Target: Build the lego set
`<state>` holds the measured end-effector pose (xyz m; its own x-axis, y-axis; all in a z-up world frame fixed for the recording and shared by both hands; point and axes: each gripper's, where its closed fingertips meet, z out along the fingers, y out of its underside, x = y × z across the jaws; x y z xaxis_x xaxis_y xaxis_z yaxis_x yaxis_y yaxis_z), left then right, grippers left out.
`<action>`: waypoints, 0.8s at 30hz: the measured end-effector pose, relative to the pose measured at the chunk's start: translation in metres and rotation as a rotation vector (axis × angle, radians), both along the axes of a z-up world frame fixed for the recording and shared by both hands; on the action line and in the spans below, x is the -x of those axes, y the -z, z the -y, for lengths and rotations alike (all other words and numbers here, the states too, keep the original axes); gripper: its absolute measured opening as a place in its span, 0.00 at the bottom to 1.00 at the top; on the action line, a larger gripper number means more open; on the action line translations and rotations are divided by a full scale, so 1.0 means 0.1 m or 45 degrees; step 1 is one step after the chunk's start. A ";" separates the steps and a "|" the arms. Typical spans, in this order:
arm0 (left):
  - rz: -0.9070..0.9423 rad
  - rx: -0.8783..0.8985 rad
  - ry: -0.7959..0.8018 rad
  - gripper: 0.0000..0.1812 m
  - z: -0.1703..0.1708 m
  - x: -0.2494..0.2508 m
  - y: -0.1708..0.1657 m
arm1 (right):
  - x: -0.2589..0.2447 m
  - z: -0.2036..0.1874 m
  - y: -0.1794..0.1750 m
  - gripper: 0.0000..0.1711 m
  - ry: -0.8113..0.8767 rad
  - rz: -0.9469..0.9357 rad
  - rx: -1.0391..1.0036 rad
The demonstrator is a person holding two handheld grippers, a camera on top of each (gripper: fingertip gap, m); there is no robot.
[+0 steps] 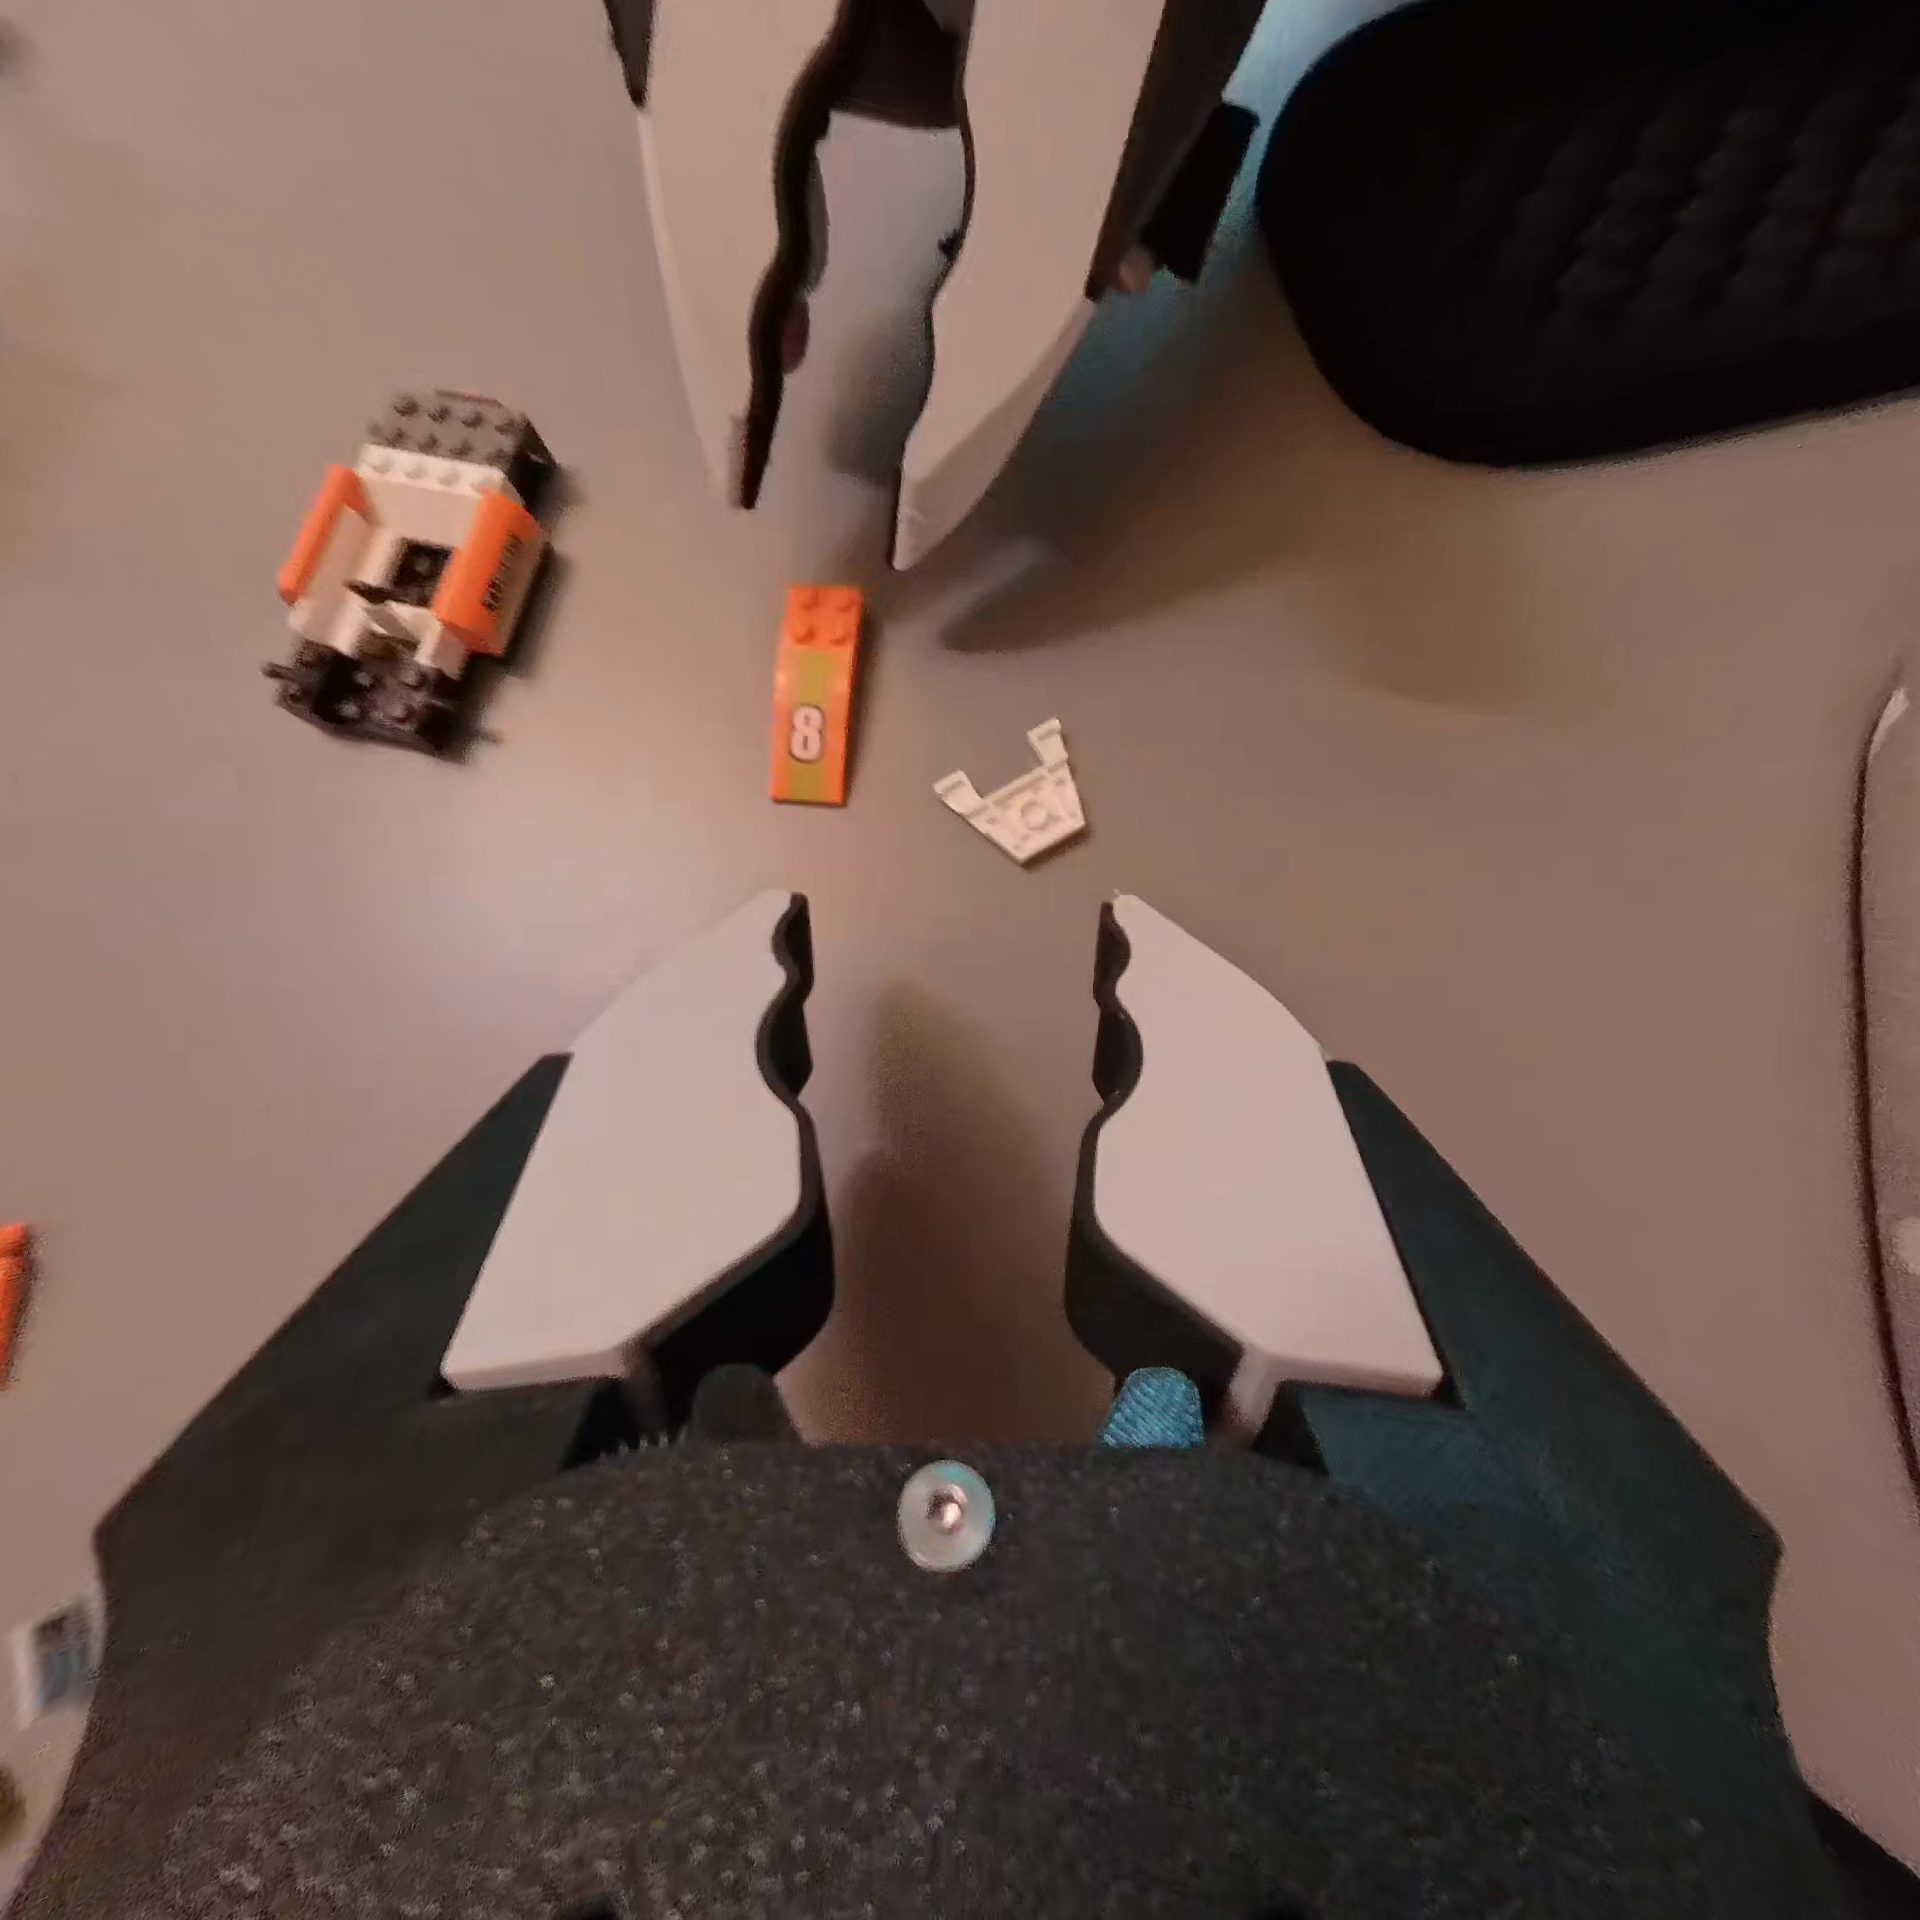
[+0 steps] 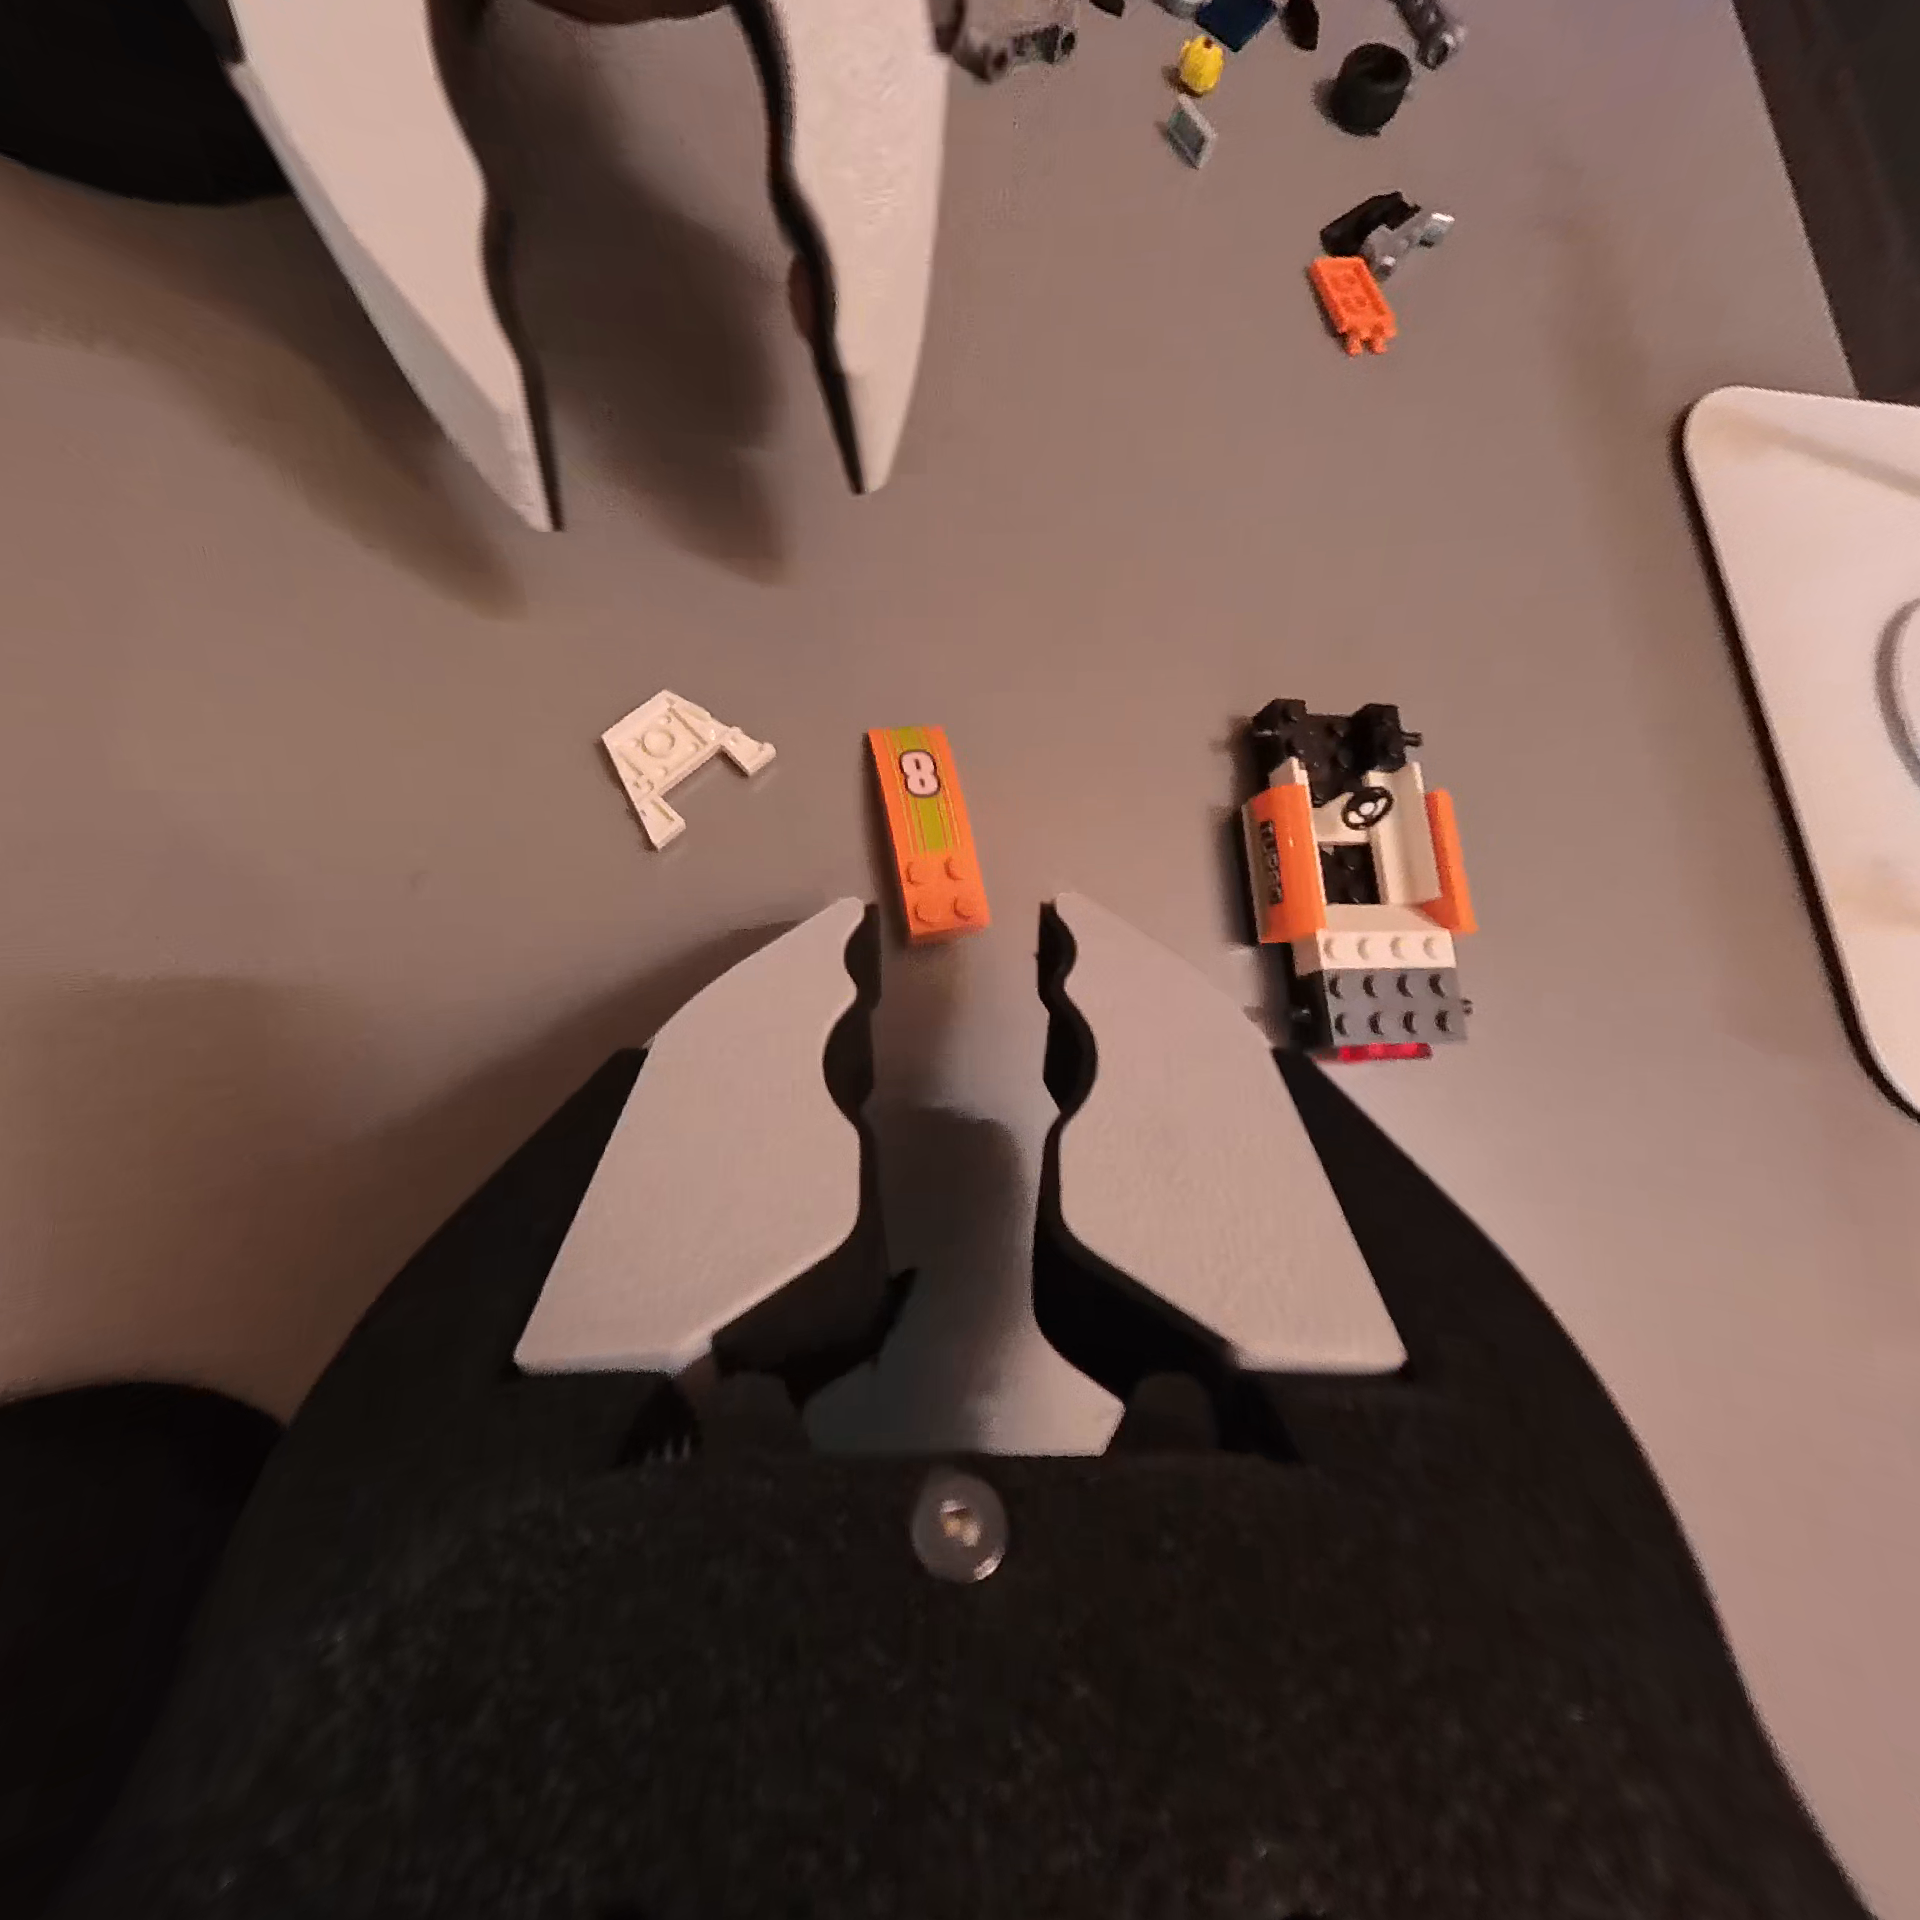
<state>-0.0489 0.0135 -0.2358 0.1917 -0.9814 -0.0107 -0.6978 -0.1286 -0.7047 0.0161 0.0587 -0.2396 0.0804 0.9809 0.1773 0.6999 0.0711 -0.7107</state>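
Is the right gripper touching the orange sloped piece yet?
Apart. The right wrist view shows the right gripper open, with bare table between its fingers and the orange sloped piece.

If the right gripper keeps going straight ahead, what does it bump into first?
Probably the orange sloped piece, lying just past the open right gripper on the table. Depth is unclear, so it might pass above it.

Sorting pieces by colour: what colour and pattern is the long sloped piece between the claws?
Orange sloped piece with a lime-green stripe and a printed number; clearest in the right wrist view.
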 end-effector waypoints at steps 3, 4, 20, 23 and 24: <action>-0.013 0.056 0.002 0.26 0.09 -0.03 0.06 | 0.03 0.01 0.03 0.17 0.000 -0.015 0.016; -0.014 0.082 -0.004 0.25 0.12 -0.06 0.07 | 0.05 0.00 0.05 0.17 -0.006 -0.015 0.021; -0.177 -0.090 -0.036 0.12 0.03 -0.30 0.25 | 0.05 0.42 0.13 0.15 -0.186 0.064 0.005; -0.121 -0.026 -0.037 0.11 0.03 -0.30 0.23 | 0.07 0.44 0.11 0.15 -0.194 0.029 -0.009; -0.073 0.036 -0.044 0.11 0.05 -0.30 0.20 | 0.10 0.45 0.09 0.15 -0.200 0.010 -0.024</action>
